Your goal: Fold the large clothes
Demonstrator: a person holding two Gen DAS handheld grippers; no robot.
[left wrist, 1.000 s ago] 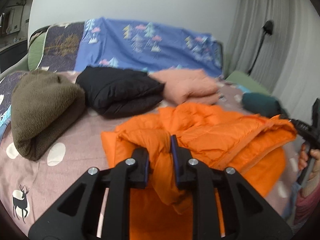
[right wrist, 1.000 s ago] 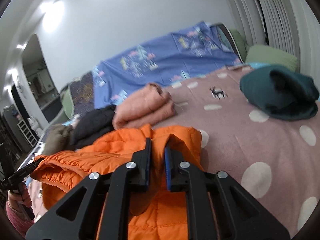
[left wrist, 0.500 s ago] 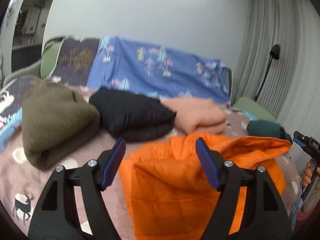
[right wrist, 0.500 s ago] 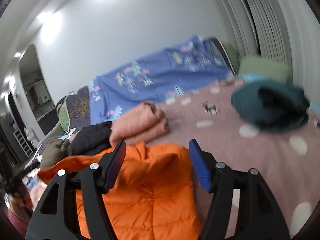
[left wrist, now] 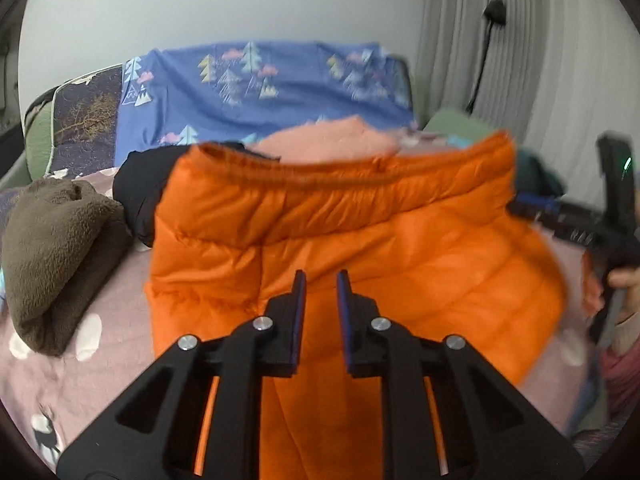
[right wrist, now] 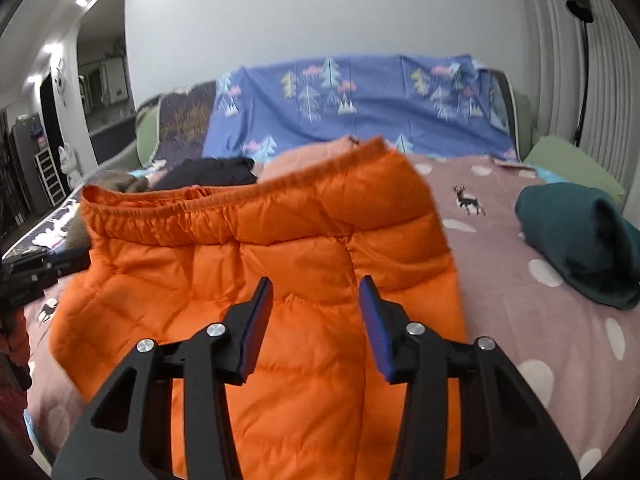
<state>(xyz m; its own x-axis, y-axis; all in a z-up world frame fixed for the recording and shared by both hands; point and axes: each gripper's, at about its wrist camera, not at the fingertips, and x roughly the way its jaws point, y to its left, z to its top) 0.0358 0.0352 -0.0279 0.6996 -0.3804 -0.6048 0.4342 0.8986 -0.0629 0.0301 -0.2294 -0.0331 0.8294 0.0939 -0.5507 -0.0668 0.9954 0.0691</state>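
Right now a puffy orange jacket point(left wrist: 360, 248) lies spread on the bed point(right wrist: 520, 280), its quilted skin shiny and cut into soft, fat squares. Its far edge is a gathered, crinkly hem that stands up in a wavy ridge. The left gripper point(left wrist: 320, 292) hangs over the near part of the jacket with its jaws a little way apart and nothing between them. The right gripper point(right wrist: 316, 300) hangs over the jacket's right side, jaws spread wide, also pinching nothing; its flat pads point(right wrist: 256, 320) are blue. The bed cover is dusty pink with white dots and small deer on it. To the left sits a fuzzy brown fleece bundle point(left wrist: 56, 256), rolled into a fat lump. Behind the jacket lie a black folded garment point(left wrist: 140, 196) and a soft peach one point(left wrist: 328, 140), both partly hidden by the orange hem. To the right rests a dark teal folded bundle point(right wrist: 580, 244), thick and rounded. A blue sheet with little trees point(right wrist: 360, 96) hangs over the back of the bed.
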